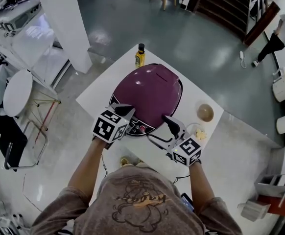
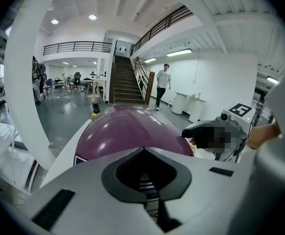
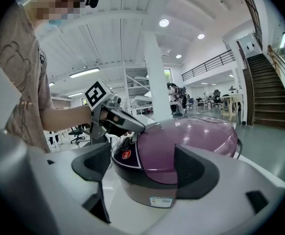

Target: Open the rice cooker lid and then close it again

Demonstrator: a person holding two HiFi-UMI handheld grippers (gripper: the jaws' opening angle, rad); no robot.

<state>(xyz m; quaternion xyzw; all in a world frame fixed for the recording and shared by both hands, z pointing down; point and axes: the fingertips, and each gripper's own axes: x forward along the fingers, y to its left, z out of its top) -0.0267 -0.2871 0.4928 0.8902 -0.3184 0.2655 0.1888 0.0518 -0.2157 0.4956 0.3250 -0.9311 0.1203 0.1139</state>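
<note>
White bench point(image 1: 96, 96) carries the purple rice cooker point(image 1: 147, 102) in its middle, the domed lid point(image 1: 154, 84) lying shut. Both forearms reach forward from the body, slightly downward. The left claw point(image 1: 125, 112) is pressed together, its tip at the cooker's front panel. The right claw point(image 1: 168, 122) is spread wide and empty, just beside the cooker's front right edge.
</note>
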